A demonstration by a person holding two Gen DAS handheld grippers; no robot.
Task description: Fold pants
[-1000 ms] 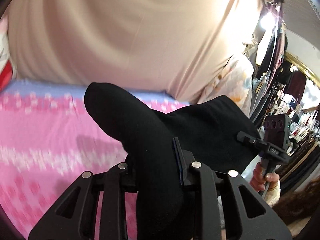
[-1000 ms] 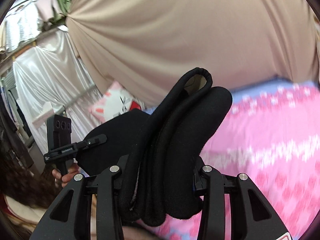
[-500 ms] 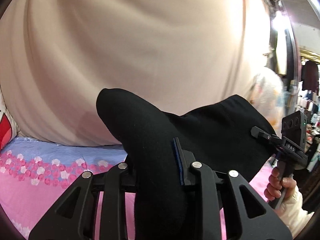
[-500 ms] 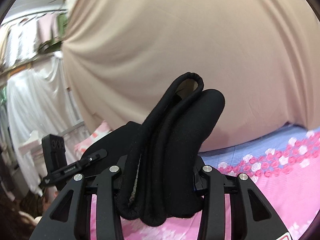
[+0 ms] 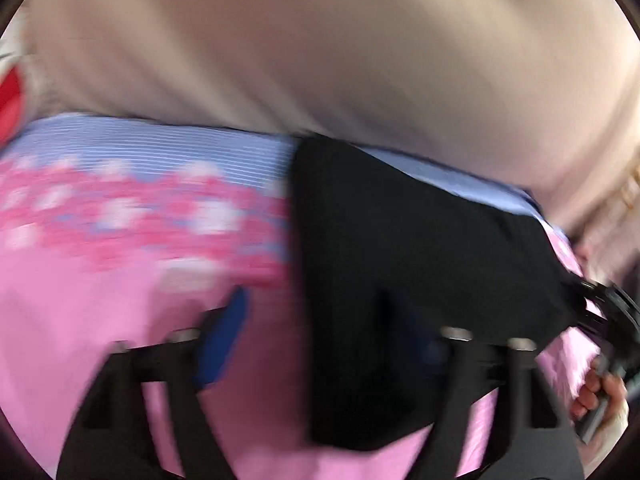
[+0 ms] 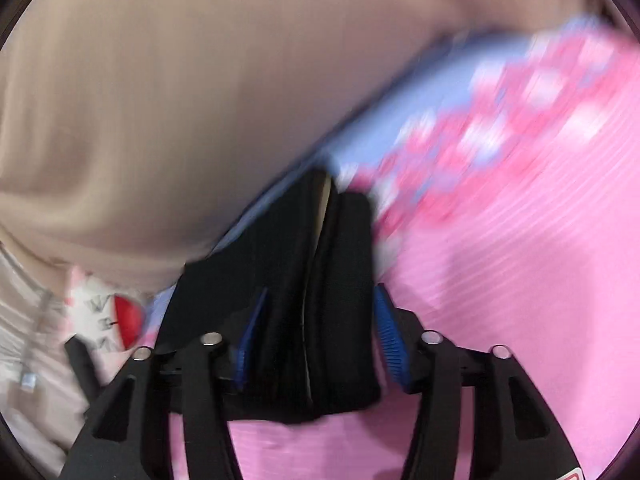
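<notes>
Through the left wrist camera we see our left gripper (image 5: 320, 340) with its jaws spread wide. They have just been opening, and the black pants (image 5: 400, 272) lie between them, close to the right-hand finger and well clear of the left blue pad (image 5: 222, 340). We judge this as a release: the folded cloth now seems to rest on the pink flowered bed sheet (image 5: 100, 300), so nothing needs holding. At the right edge our other hand (image 5: 596, 400) grips the handle of the right gripper at the far end of the pants. Motion blur smears the whole picture, and we cannot tell whether the right-hand pad touches the cloth.

Through the right wrist camera our right gripper (image 6: 316, 344) is partly open, its jaws having just been opening too. The stacked layers of the pants (image 6: 320, 288) stand between the blue pads (image 6: 386, 340) with a gap on each side, so the grip looks let go. A beige curtain (image 6: 180, 80) fills the background, and a white and red cushion (image 6: 108, 316) sits at the left edge. Blur hides the fold edges.
</notes>
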